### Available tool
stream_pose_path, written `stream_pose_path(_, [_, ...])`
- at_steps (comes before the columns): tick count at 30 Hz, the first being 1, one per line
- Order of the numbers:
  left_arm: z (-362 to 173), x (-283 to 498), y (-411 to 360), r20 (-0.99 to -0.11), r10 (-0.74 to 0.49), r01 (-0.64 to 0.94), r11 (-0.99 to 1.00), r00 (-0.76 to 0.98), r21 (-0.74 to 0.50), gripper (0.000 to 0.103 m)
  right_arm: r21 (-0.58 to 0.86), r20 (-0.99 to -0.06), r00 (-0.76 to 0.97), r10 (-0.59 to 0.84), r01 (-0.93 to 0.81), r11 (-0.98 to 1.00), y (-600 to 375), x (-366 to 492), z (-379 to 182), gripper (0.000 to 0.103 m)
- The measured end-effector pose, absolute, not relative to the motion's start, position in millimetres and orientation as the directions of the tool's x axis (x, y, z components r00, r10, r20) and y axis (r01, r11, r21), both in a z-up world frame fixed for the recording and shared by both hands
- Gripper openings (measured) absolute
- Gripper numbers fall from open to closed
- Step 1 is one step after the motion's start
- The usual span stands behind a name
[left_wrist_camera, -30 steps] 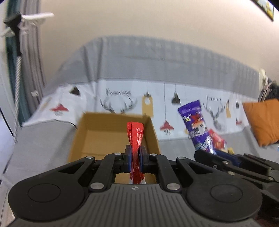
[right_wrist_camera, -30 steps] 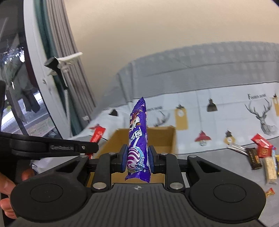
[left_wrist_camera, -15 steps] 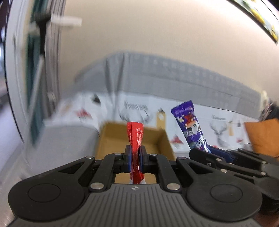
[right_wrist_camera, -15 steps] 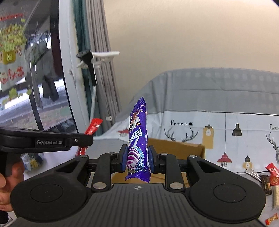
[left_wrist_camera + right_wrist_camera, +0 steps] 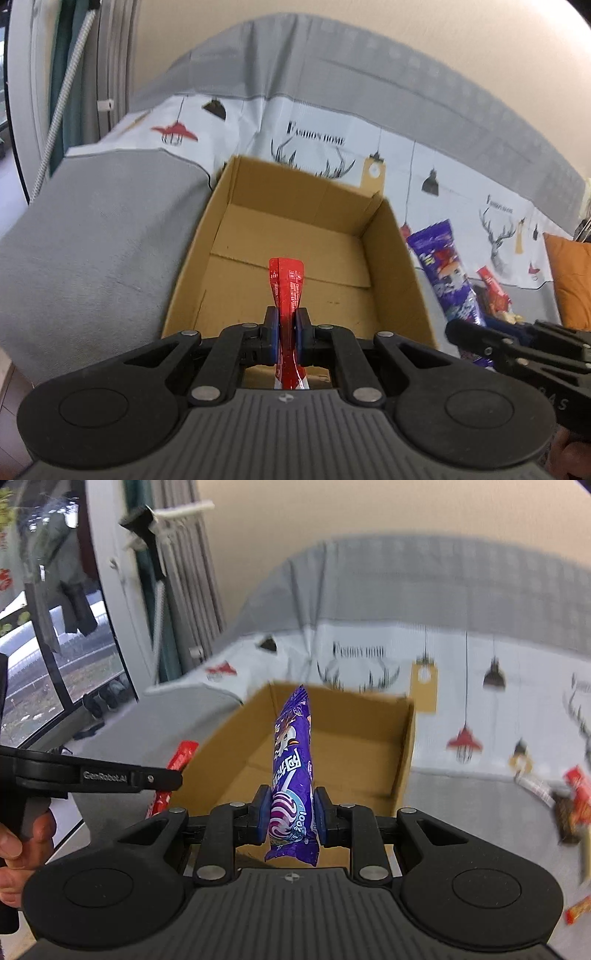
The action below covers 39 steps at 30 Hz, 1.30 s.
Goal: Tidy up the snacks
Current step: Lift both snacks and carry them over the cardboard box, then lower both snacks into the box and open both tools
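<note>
A slim, crinkly red snack packet (image 5: pixel 287 295) stands upright, clenched in the left tongs (image 5: pixel 286 334) over the near edge of an open, bare-bottomed cardboard box (image 5: pixel 391 266). The right tongs (image 5: pixel 291 814) grasp a plump, glossy purple snack packet (image 5: pixel 291 771) above the same box. The box rests on a grey and white printed cloth (image 5: pixel 92 229); loose sweets (image 5: pixel 570 805) lie at far right.

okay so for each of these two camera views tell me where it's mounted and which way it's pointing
Left wrist: on the left gripper, angled down into the cardboard box; its jaws clamp a red packet; the right gripper shows at right.
Right wrist: on the right gripper, facing the box; jaws hold a purple packet; the left gripper and a hand show at left.
Shared: box, both packets, patterned cloth.
</note>
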<state>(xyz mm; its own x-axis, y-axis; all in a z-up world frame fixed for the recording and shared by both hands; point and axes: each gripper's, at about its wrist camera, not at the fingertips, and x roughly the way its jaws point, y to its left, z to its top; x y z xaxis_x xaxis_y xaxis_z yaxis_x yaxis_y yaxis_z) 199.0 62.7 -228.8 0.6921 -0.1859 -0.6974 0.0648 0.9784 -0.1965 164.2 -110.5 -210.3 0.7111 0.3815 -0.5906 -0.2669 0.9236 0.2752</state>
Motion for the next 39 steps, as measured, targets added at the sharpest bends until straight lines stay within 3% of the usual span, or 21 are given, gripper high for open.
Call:
stream_pose_path(11, [-277.1, 253.0, 62.7, -0.731, -0.159, 0.030, 0.982, 0.664, -0.186, 0.009, 0.304, -0.671, 0.624, 0.402, -0.263, 0.916, -107.0, 218.2, -266.7, 0.026])
stream_pose_path(22, [-343.2, 303.7, 57.0, -0.837, -0.167, -0.003, 0.980, 0.520, -0.197, 0.009, 0.300, -0.752, 0.516, 0.410, -0.286, 0.910, -80.7, 272.7, -312.8, 0.026])
stream_pose_path(27, [-348.1, 303.0, 59.0, -0.830, -0.187, -0.005, 0.975, 0.525, -0.222, 0.011, 0.318, -0.769, 0.474, 0.429, -0.298, 0.900, -70.0, 283.5, -326.8, 0.026])
stream_pose_path(28, [-345.2, 301.6, 59.5, -0.824, -0.200, -0.007, 0.971, 0.531, -0.240, 0.020, 0.322, -0.772, 0.467, 0.431, -0.298, 0.899, -69.1, 284.0, -327.3, 0.028])
stream_pose_path(29, [-342.6, 300.6, 60.9, -0.822, -0.204, -0.014, 0.968, 0.532, -0.250, 0.049, 0.321, -0.772, 0.471, 0.426, -0.289, 0.902, -69.6, 283.9, -326.2, 0.033])
stream_pose_path(30, [-339.7, 299.8, 61.9, -0.823, -0.199, -0.026, 0.968, 0.532, -0.251, 0.068, 0.335, -0.762, 0.476, 0.439, -0.291, 0.896, -70.8, 282.1, -324.0, 0.049])
stream_pose_path(31, [-336.1, 297.6, 62.9, -0.814, -0.200, -0.031, 0.966, 0.545, -0.258, 0.087, 0.342, -0.753, 0.479, 0.451, -0.301, 0.890, -71.1, 280.1, -321.2, 0.058])
stream_pose_path(36, [-315.0, 282.4, 55.4, -0.799, -0.187, -0.018, 0.971, 0.571, -0.239, 0.096, 0.325, -0.742, 0.497, 0.449, -0.319, 0.890, -70.2, 265.1, -303.7, 0.075])
stream_pose_path(37, [-309.1, 277.5, 53.6, -0.795, -0.174, -0.016, 0.974, 0.581, -0.224, 0.102, 0.330, -0.737, 0.502, 0.453, -0.319, 0.889, -70.7, 262.2, -299.1, 0.084])
stream_pose_path(39, [-296.9, 268.1, 51.4, -0.777, -0.151, -0.014, 0.980, 0.611, -0.201, 0.103, 0.296, -0.733, 0.542, 0.411, -0.290, 0.910, -70.2, 254.9, -288.5, 0.102])
